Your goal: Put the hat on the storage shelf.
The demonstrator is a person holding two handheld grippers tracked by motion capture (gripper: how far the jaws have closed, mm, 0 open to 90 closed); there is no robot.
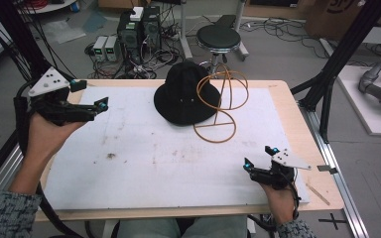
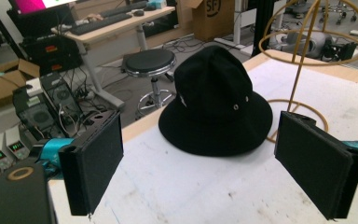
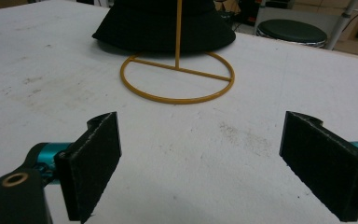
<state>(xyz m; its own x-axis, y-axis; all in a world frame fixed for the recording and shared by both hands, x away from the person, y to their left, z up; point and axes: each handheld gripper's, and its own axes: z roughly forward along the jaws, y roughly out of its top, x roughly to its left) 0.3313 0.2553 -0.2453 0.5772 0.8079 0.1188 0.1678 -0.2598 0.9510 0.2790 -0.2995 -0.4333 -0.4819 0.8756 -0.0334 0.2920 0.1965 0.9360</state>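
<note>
A black bucket hat point(image 1: 186, 96) lies brim-down at the far middle of the white board. Just to its right stands a golden wire hat stand point(image 1: 222, 106), a round base ring with a rod and a domed top. My left gripper point(image 1: 88, 94) is held above the board's far left corner, open and empty, and points toward the hat point(image 2: 212, 102) and the stand point(image 2: 307, 56). Near the front right edge my right gripper point(image 1: 259, 157) is low over the board, open and empty, facing the stand's rod point(image 3: 178, 42) with the hat point(image 3: 144, 23) behind it.
The white board point(image 1: 154, 163) covers a wooden table point(image 1: 322, 183). On the floor beyond the far edge are a black stool point(image 1: 218, 37), computer cases point(image 1: 139, 29) and many cables. Black frame posts point(image 1: 327, 84) rise at the right.
</note>
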